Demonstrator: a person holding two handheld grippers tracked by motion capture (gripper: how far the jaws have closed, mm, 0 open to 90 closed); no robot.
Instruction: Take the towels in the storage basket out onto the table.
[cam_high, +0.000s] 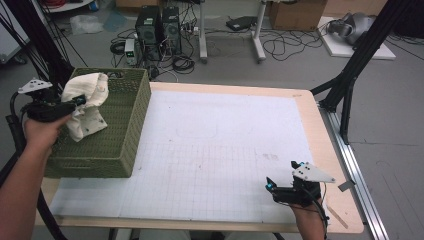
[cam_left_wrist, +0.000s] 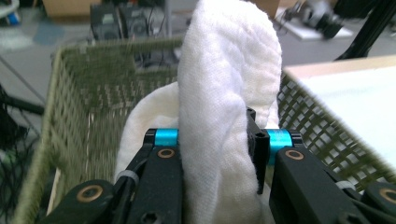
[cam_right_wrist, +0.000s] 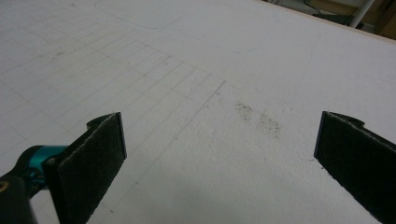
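Cloth (cam_high: 86, 102) hangs clamped between the jaws of the left gripper (cam_high: 75, 101), which holds it over the near left rim of the green woven basket (cam_high: 117, 125). In the left gripper view the white fabric (cam_left_wrist: 224, 116) is bunched into a thick vertical fold between the two black jaws; the fold keeps them from meeting, so the grip is on a gathered ridge rather than on a single layer, which suits a soft item that would otherwise slip. The lower part of the cloth drapes against the basket's outer wall and over its edge, so it is judged to be partway between basket and table (cam_high: 225, 150). The basket stands at the table's left side, within reach of the left hand. The right gripper (cam_high: 272, 189) rests low at the near right corner of the table, jaws spread wide with nothing between them, well apart from the cloth; it appears to be waiting there, clear of the working area.
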